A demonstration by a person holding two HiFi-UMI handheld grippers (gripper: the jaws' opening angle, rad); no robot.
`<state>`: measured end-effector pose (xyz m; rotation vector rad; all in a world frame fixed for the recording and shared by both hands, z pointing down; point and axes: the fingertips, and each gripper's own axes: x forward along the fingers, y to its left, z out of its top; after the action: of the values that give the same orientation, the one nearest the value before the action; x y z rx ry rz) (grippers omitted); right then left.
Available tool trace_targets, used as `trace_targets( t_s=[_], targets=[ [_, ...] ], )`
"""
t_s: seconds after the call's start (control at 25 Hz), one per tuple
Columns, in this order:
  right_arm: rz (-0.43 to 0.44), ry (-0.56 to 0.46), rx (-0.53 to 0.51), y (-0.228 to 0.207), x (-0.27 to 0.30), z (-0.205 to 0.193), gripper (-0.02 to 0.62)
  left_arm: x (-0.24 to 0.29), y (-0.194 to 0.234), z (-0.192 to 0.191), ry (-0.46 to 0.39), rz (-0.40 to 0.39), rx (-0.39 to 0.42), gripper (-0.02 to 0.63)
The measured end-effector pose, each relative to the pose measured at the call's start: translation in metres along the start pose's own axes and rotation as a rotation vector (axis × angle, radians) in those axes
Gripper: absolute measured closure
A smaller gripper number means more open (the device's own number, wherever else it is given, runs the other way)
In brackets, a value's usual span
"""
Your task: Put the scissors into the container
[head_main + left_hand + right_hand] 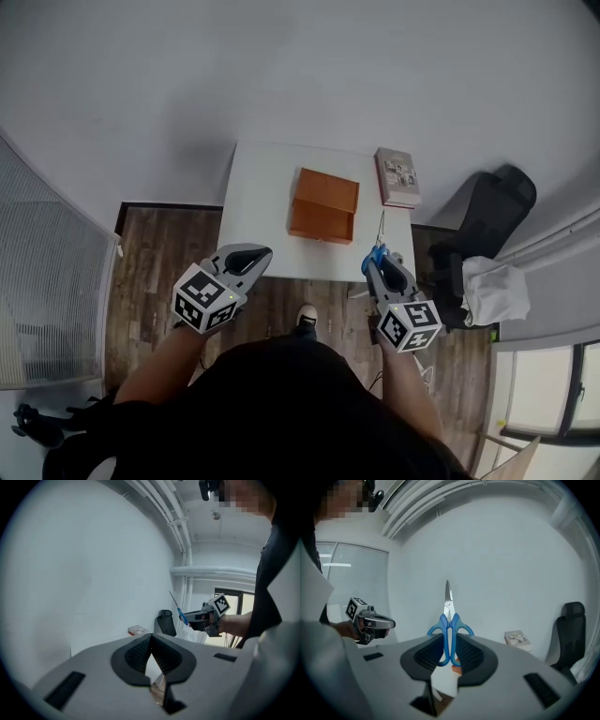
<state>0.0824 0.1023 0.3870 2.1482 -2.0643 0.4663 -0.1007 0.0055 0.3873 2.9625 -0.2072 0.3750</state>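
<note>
Count, head view:
- 2 grippers: left gripper (251,255) lower left, right gripper (378,265) lower right
- 1 scissors (449,629)
- 1 orange container (323,206), centre
- 1 flat printed box (397,177), right of it
- 1 white table (255,211)
- 1 black chair (487,211), right edge

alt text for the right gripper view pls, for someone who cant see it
The right gripper is shut on the blue handles of a pair of scissors, with the blades pointing away toward a plain white wall. At the left a hand holds the left gripper. At the right are a small box and a black chair.
</note>
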Motion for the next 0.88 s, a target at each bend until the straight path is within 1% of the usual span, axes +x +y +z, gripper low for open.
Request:
trace_targets(
  t_s=[0.24,0.88],
  targets=[
    [0.035,-0.007,-0.011,-0.007,0.022,0.009,0.512,0.007,0.016,-0.002,0.018,0.036,-0.016,0.598],
    [0.052,0.029,0.017,-0.074,0.074,0.01,0.512,0.068,0.048,0.0,0.064,0.076,-0.061,0.598]
  ],
)
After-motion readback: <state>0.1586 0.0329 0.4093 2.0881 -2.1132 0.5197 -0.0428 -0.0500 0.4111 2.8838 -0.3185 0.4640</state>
